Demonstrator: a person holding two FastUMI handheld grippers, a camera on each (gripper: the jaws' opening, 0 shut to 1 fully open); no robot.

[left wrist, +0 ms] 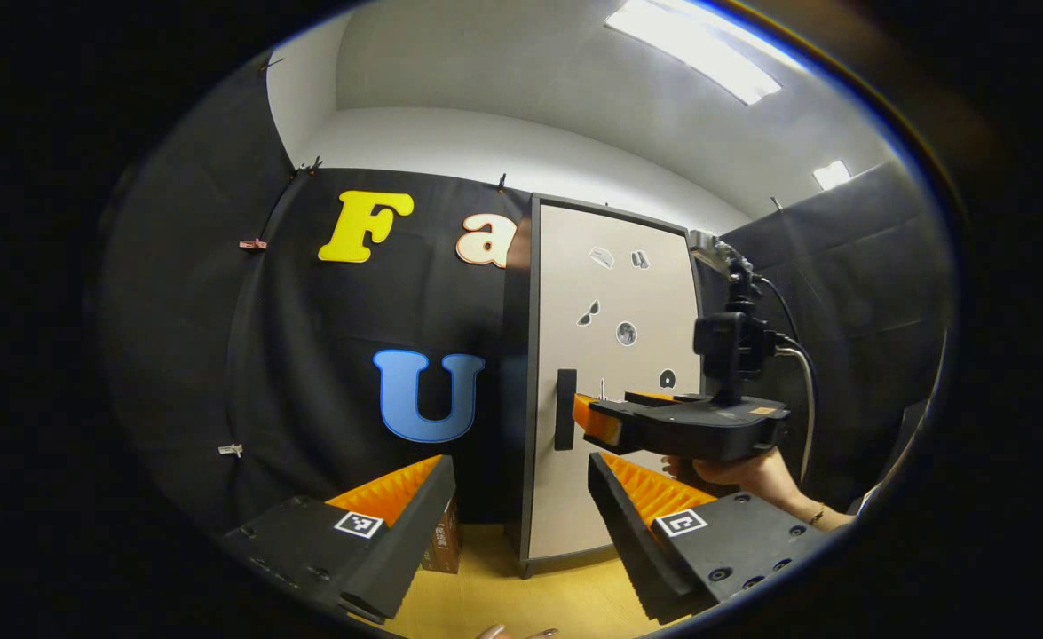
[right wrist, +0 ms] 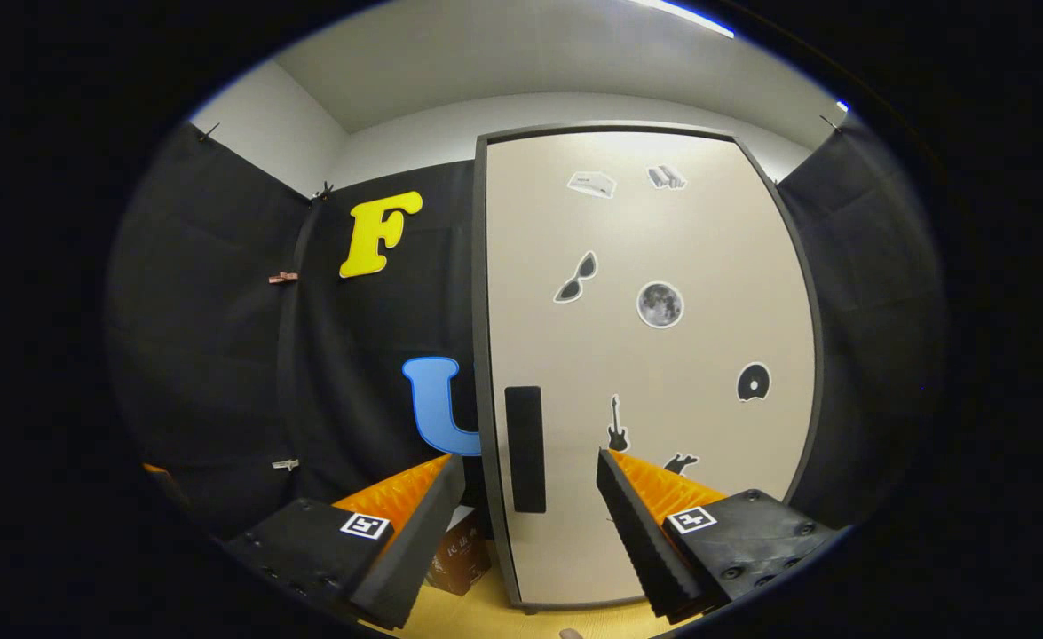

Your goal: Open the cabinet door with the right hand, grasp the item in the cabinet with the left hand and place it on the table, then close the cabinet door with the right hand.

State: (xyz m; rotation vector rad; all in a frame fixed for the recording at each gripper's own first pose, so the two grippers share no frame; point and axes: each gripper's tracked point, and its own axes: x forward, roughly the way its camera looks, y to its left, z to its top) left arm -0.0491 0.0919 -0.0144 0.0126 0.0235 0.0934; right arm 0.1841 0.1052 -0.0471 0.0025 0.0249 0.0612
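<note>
- Right hand-held gripper (right wrist: 530, 524) has its two fingers spread wide with nothing between them; their inner faces are ribbed in a sawtooth pattern, and each blocky, matte finger body carries a small square marker tag.
- Seen from the left gripper view, that same right hand-held gripper (left wrist: 594, 422) is held level by a hand (left wrist: 738, 472) under its body, with a camera on a short post and a cable running off its back; its fingertips sit just beside the door handle (left wrist: 565, 409), and whether they touch it I cannot tell.
- Left hand-held gripper (left wrist: 521, 515) is likewise released, jaws wide apart and empty, with the same ribbed pads and tagged bodies, hanging low and farther back from the cabinet.
- Cabinet door (right wrist: 654, 355) is a tall, smooth, pale flat panel in a dark frame, standing closed; a dark vertical bar handle sits near its left edge, straight ahead of the gap between the right fingers.
- Small flat stickers dot the door: sunglasses (right wrist: 576, 278), a moon (right wrist: 660, 304), a disc (right wrist: 754, 382), a guitar (right wrist: 617, 426).
- A brown cardboard box (right wrist: 461, 557) rests on the counter (right wrist: 485, 612) just left of the cabinet base.
- That counter is a smooth yellowish wood-toned top.
- Black cloth (right wrist: 219, 355) lines the booth, under white walls and a ceiling light panel (left wrist: 699, 49).
</note>
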